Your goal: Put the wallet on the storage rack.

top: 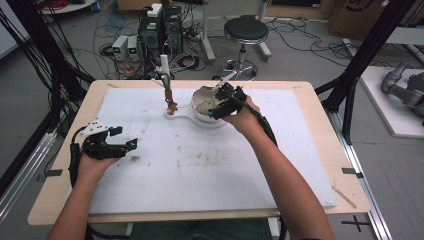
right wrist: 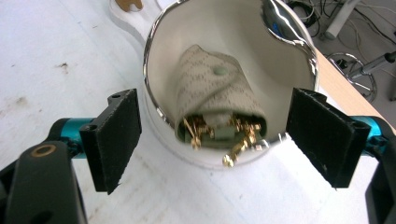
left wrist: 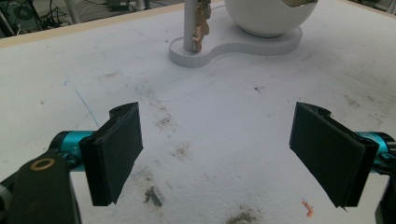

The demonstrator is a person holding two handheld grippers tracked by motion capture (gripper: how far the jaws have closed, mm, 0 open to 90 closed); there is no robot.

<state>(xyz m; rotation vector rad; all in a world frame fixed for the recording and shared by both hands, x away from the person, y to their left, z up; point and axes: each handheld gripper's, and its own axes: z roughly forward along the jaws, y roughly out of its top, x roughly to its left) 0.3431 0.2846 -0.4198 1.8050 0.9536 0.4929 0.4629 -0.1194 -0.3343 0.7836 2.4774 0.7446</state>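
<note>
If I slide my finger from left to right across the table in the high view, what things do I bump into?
Left hand-held gripper → white post hung with gold jewellery → white bowl → right hand-held gripper at the bowl's rim.

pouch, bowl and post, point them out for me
pouch (right wrist: 212,88), right gripper view, on its patterned fabric flap.
bowl (right wrist: 152,56), right gripper view, on its shiny left rim.
post (left wrist: 189,23), left gripper view, on its white shaft above the base.
</note>
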